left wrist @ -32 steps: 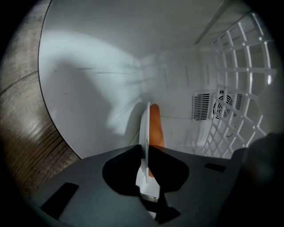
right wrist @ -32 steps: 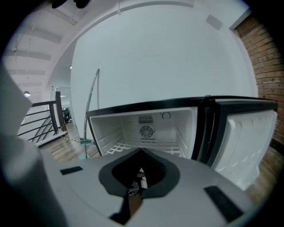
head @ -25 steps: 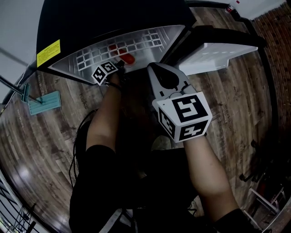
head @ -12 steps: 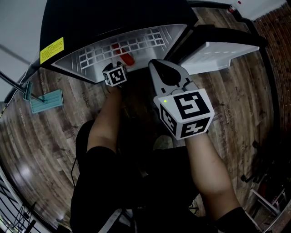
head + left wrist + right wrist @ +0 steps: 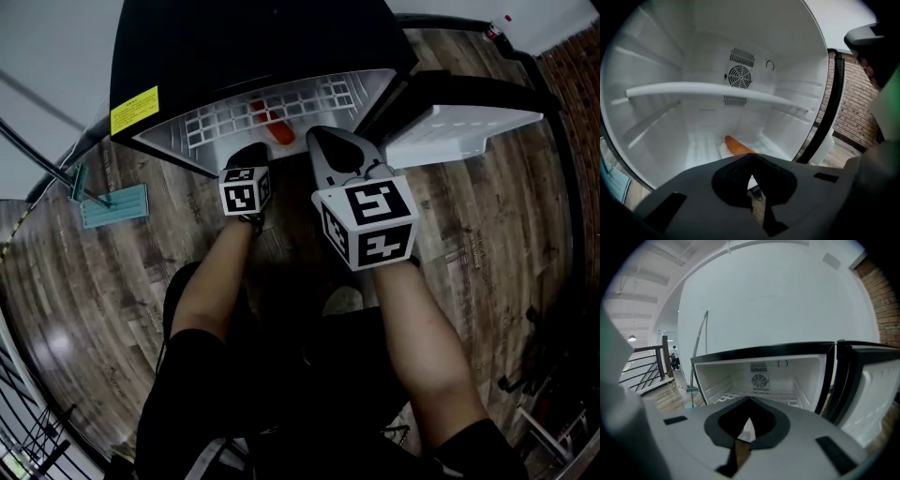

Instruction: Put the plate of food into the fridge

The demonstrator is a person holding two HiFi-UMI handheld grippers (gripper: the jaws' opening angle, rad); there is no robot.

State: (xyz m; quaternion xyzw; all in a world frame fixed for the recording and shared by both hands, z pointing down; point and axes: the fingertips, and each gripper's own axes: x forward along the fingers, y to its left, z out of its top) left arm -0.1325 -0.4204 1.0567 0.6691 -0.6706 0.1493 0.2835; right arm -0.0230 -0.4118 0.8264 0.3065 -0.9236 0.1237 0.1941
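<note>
A white plate with an orange piece of food (image 5: 263, 115) rests on the floor of the open black fridge (image 5: 244, 37); in the left gripper view the plate (image 5: 735, 146) lies just beyond the jaws. My left gripper (image 5: 251, 157) hangs outside the fridge's front edge, shut and empty, clear of the plate. In its own view the left gripper (image 5: 750, 165) shows both jaws pressed together. My right gripper (image 5: 325, 142) hovers beside it in front of the opening, also shut with nothing held; the right gripper (image 5: 749, 405) faces the fridge's inside.
The fridge door (image 5: 461, 122) stands swung open at the right. A white wire shelf (image 5: 309, 97) spans the upper compartment, and a shelf rail (image 5: 717, 89) crosses the inside. A teal floor tool (image 5: 112, 204) lies left on the wooden floor. A black railing (image 5: 23, 412) stands lower left.
My left gripper has drawn back out of the fridge toward the person, leaving the plate inside. The right gripper has barely shifted.
</note>
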